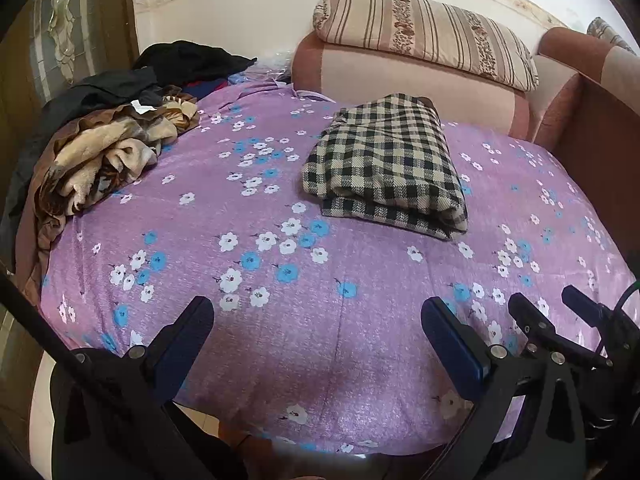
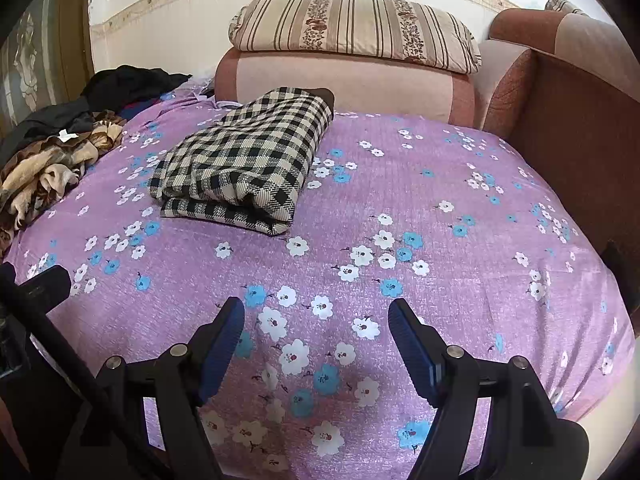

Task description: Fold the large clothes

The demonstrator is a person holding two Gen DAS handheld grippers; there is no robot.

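Observation:
A folded black-and-cream checked garment [image 1: 386, 164] lies on the purple flowered bedspread [image 1: 280, 352], toward the far side; it also shows in the right wrist view [image 2: 248, 156]. My left gripper [image 1: 318, 314] is open and empty, held low over the near part of the bed, well short of the garment. My right gripper [image 2: 316, 314] is open and empty, also over the near part of the bedspread [image 2: 440, 208]. The right gripper also shows at the right edge of the left wrist view [image 1: 554, 304].
A heap of unfolded clothes, brown-beige [image 1: 100, 160] and black [image 1: 188, 60], lies at the bed's far left, seen too in the right wrist view [image 2: 52, 164]. A pink sofa [image 1: 404, 76] with a striped pillow [image 1: 428, 32] stands behind the bed. A brown armrest [image 2: 568, 120] borders the right.

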